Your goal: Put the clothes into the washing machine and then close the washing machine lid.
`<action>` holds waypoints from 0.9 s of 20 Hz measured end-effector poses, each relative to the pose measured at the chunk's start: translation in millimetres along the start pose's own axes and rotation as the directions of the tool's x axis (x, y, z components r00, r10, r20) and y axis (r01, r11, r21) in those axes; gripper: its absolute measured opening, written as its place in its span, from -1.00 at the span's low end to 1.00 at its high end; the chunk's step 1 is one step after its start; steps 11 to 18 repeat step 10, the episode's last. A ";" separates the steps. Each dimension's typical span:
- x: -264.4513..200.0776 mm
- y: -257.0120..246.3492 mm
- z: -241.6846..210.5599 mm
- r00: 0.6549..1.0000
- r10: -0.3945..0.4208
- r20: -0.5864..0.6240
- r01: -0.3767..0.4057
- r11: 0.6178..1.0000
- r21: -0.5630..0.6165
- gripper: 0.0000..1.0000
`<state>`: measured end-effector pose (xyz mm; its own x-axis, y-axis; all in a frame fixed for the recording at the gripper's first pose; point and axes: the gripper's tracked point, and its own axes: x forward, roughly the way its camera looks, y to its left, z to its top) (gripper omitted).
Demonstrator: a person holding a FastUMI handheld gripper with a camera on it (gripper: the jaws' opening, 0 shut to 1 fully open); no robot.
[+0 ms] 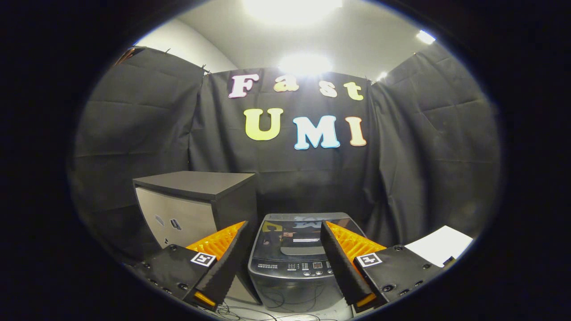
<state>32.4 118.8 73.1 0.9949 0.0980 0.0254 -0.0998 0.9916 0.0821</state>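
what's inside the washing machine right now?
Cannot tell: the washing machine has its glossy lid down, covering the drum. The gripper is open, fingers apart either side of the machine, holding nothing.

Bright white ceiling lights (292, 9) overhead blow out to glare, with smaller ones to the far right. The black cloth booth wall (428, 133) stays dim and matte. The dark grey glossy washing machine lid (308, 232) mirrors the lit wall. Fisheye distortion bends straight edges outward at the sides. The near gripper (285, 247), fingers spread apart, looks slightly soft; the floor beneath lies shadowed.
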 end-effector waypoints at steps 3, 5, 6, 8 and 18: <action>-6.9 2.4 14.0 0.999 -0.004 0.033 0.005 1.000 -0.007 0.97; -6.2 6.4 18.7 0.999 -0.003 0.048 0.004 1.000 -0.030 0.97; -6.1 7.0 21.0 0.999 0.000 0.053 0.002 0.999 -0.041 0.97; -7.2 10.8 22.9 0.998 0.005 0.062 -0.002 0.999 -0.050 0.97; -6.1 14.0 23.4 0.998 0.013 0.065 -0.010 0.999 -0.049 0.97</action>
